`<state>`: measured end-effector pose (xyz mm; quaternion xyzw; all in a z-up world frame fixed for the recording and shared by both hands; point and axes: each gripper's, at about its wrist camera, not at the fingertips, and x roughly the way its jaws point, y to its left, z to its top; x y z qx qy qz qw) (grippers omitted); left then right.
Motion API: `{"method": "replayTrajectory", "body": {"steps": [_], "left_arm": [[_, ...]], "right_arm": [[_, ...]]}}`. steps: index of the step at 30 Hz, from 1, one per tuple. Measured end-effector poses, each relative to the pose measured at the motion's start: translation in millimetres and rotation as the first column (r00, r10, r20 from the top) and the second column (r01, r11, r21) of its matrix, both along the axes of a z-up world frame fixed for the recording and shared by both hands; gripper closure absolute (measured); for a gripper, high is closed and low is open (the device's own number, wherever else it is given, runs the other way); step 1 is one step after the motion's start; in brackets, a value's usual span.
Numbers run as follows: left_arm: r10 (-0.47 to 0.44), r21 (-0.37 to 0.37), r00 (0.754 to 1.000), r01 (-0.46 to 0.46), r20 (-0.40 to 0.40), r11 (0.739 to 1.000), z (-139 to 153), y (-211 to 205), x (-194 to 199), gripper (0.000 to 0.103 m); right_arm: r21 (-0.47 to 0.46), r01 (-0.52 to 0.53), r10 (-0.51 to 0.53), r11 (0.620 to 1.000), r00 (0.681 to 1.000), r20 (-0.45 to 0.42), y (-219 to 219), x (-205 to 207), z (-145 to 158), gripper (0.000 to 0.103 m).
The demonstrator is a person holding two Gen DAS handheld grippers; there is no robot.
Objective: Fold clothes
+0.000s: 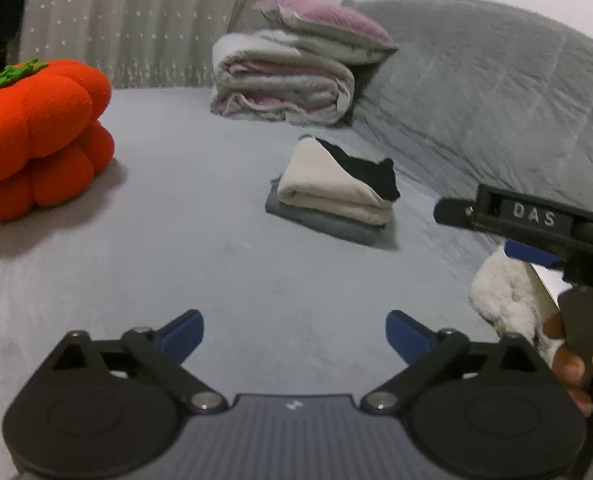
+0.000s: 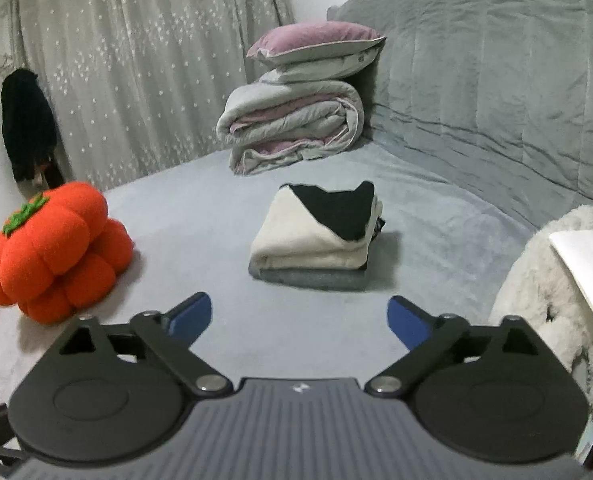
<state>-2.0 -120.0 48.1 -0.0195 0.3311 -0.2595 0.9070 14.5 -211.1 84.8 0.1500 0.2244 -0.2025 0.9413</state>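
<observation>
Resting near the middle of a grey bed [image 2: 200, 240] is a small stack of folded clothes [image 2: 316, 240]: a grey garment [image 2: 308, 279] lies flat at the bottom, a cream one [image 2: 292, 236] is folded thickly over it, and a black piece [image 2: 336, 210] lies on top toward the back, one corner poking up. Both views look across the bed toward this stack. The left gripper [image 1: 294, 334] hovers low over bare bedding in front of it, its blue-tipped fingers [image 1: 184, 330] spread wide apart with nothing between them. The right gripper [image 2: 298, 320] is likewise released, fingers parted and empty, well short of the stack; the left view also catches it from the side at the right edge, held by a hand [image 1: 576, 364]. To the left sits an orange pumpkin-shaped cushion [image 2: 56, 252]. Behind the stack, a rolled duvet [image 2: 292, 128] carries a mauve pillow [image 2: 316, 46], and a grey quilted headboard [image 2: 496, 92] rises on the right, with a fluffy white plush [image 2: 544, 296] near it. As a judgement, the clothes in view already lie folded and stacked, and no loose garment shows on the bed, so the folding looks complete or close to it; whether more clothing waits out of view cannot be told.
</observation>
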Motion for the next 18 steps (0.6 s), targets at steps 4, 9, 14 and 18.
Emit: {"method": "replayTrajectory", "body": {"steps": [4, 9, 14, 18], "left_arm": [[0.035, 0.016, 0.998, -0.035, -0.053, 0.999, -17.6, 5.8, 10.1, 0.002], [0.072, 0.027, 0.996, -0.071, -0.054, 0.997, -27.2, 1.7, 17.5, 0.001], [0.080, 0.041, 0.996, -0.078, -0.032, 0.996, -30.9, -3.0, 14.6, 0.001], [0.077, 0.062, 0.997, -0.076, -0.007, 0.995, -30.5, -4.2, 9.7, 0.001]], "right_arm": [[-0.035, -0.011, 0.011, 0.999, 1.000, -0.007, 2.6, 0.3, -25.1, 0.000], [0.045, 0.021, -0.019, 0.999, 0.999, -0.050, -1.5, 3.7, -44.2, 0.000], [0.062, 0.014, -0.011, 0.998, 0.999, -0.049, 2.8, 2.9, -47.0, 0.000], [0.044, 0.018, -0.014, 0.999, 0.997, -0.080, 4.2, 4.8, -51.9, 0.000]]}}
